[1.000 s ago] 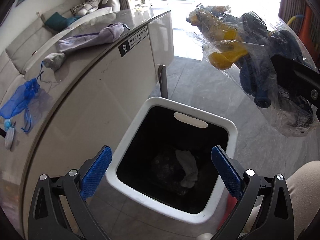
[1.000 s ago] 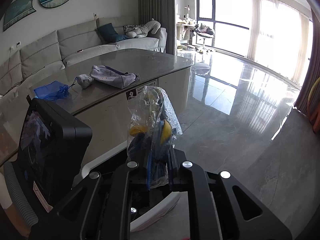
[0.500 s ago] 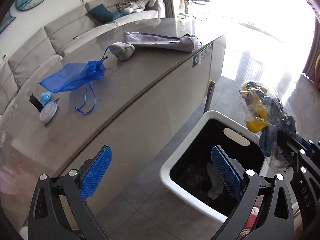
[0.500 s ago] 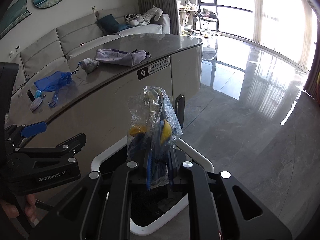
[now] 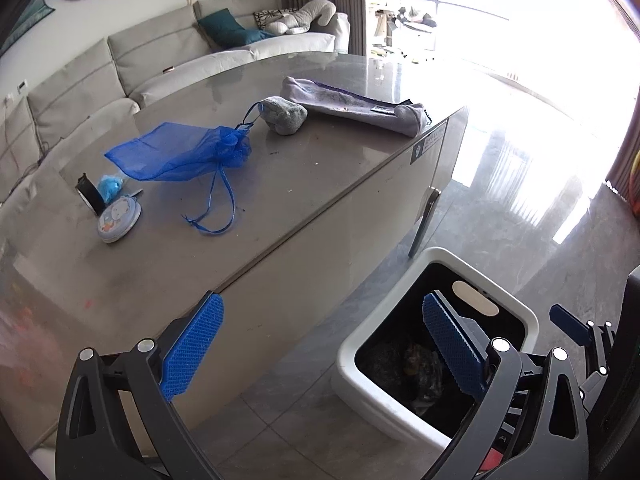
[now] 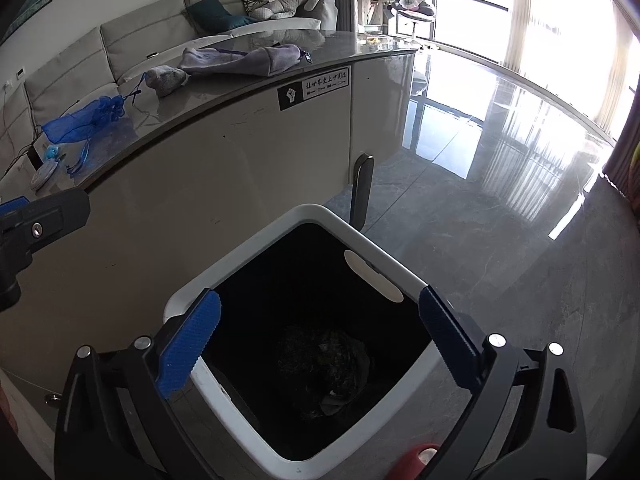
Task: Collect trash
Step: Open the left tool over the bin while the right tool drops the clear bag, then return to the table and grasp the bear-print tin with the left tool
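Note:
A white trash bin (image 6: pixel 256 248) with a black inside stands on the floor beside the grey table. My right gripper (image 6: pixel 316 344) is open and empty right above it. Dark crumpled trash (image 6: pixel 324 360) lies at the bottom. In the left wrist view the bin (image 5: pixel 360 340) is at the lower right and my left gripper (image 5: pixel 324 348) is open and empty, over the table's front edge. On the table (image 5: pixel 280 184) lie a blue mesh bag (image 5: pixel 180 156), a grey wad (image 5: pixel 284 114) and a lilac pouch (image 5: pixel 352 106).
A small round tin (image 5: pixel 119 218), a black clip (image 5: pixel 90 196) and a light blue scrap (image 5: pixel 111 186) sit at the table's left. A table leg (image 6: pixel 362 184) stands behind the bin. A sofa (image 5: pixel 120 64) runs behind the table. Glossy floor (image 6: pixel 500 200) spreads to the right.
My right gripper has opened and the clear plastic bag with yellow and blue contents is gone from it. My left gripper has swung further left over the table.

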`<action>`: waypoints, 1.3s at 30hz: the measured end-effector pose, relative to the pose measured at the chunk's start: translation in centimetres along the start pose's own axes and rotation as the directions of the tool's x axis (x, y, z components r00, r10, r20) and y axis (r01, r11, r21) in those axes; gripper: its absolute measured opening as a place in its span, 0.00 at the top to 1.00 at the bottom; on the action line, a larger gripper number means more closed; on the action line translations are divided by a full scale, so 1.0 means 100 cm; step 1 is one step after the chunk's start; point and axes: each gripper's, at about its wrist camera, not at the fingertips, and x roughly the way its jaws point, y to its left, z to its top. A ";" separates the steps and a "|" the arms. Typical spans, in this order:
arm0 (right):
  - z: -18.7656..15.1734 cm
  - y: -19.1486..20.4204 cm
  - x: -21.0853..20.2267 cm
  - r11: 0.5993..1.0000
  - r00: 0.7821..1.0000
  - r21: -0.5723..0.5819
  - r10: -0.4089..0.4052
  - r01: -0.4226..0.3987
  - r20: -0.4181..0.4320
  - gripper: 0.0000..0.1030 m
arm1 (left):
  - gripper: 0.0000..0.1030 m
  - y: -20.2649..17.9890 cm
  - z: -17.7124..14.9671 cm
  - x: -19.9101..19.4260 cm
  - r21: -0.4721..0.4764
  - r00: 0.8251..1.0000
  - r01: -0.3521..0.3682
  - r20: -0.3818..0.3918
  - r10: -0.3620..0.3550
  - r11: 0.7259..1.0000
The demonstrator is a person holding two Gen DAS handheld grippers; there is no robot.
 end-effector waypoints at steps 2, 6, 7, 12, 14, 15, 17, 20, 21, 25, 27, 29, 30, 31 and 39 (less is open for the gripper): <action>0.003 0.001 -0.009 1.000 0.999 -0.008 -0.005 0.005 0.049 0.04 | 0.05 0.001 0.001 -0.003 -0.001 1.000 -0.002 0.015 0.002 1.000; 0.012 0.005 -0.024 1.000 0.993 -0.028 -0.009 0.012 0.116 0.04 | 0.05 0.004 0.004 -0.008 -0.017 0.999 -0.002 0.035 0.002 1.000; 0.015 0.006 -0.028 1.000 0.992 -0.028 -0.006 0.009 0.128 0.04 | 0.05 0.005 0.005 -0.010 -0.019 0.999 -0.003 0.039 0.004 1.000; 0.029 0.014 -0.041 0.999 0.984 -0.048 0.014 -0.005 0.177 0.04 | 0.05 0.013 0.010 -0.018 -0.026 0.998 -0.008 0.068 0.010 1.000; 0.037 0.020 -0.045 0.998 0.980 -0.066 0.019 -0.006 0.200 0.04 | 0.05 0.017 0.012 -0.022 -0.031 0.996 -0.019 0.086 0.021 0.999; 0.041 0.022 -0.047 0.997 0.978 -0.074 0.026 -0.010 0.205 0.04 | 0.05 0.020 0.014 -0.023 -0.033 0.995 -0.025 0.092 0.028 0.999; 0.049 0.028 -0.048 0.996 0.975 -0.088 0.035 -0.016 0.220 0.04 | 0.05 0.027 0.018 -0.026 -0.048 0.994 -0.032 0.103 0.036 0.998; 0.061 0.042 -0.051 0.992 0.969 -0.126 0.050 -0.020 0.241 0.04 | 0.05 0.042 0.022 -0.029 -0.085 0.992 -0.037 0.117 0.047 0.996; 0.064 0.047 -0.052 0.990 0.967 -0.139 0.058 -0.024 0.248 0.04 | 0.05 0.048 0.023 -0.030 -0.096 0.991 -0.043 0.121 0.054 0.994; 0.076 0.072 -0.052 0.983 0.959 -0.179 0.093 -0.046 0.267 0.04 | 0.05 0.073 0.031 -0.033 -0.132 0.986 -0.074 0.136 0.092 0.989; 0.082 0.085 -0.051 0.979 0.955 -0.197 0.108 -0.054 0.275 0.04 | 0.05 0.088 0.034 -0.034 -0.150 0.983 -0.092 0.141 0.113 0.984; 0.088 0.097 -0.049 0.974 0.953 -0.218 0.125 -0.065 0.277 0.04 | 0.05 0.102 0.035 -0.033 -0.170 0.980 -0.116 0.141 0.140 0.979; 0.090 0.103 -0.047 0.972 0.951 -0.224 0.132 -0.069 0.280 0.04 | 0.05 0.108 0.036 -0.031 -0.179 0.979 -0.125 0.138 0.151 0.976; 0.092 0.107 -0.047 0.971 0.949 -0.228 0.141 -0.077 0.282 0.04 | 0.05 0.116 0.037 -0.028 -0.187 0.977 -0.140 0.132 0.166 0.972; 0.102 0.143 -0.035 0.959 0.943 -0.262 0.180 -0.106 0.279 0.04 | 0.05 0.176 0.038 0.010 -0.259 0.979 -0.181 0.043 0.199 0.949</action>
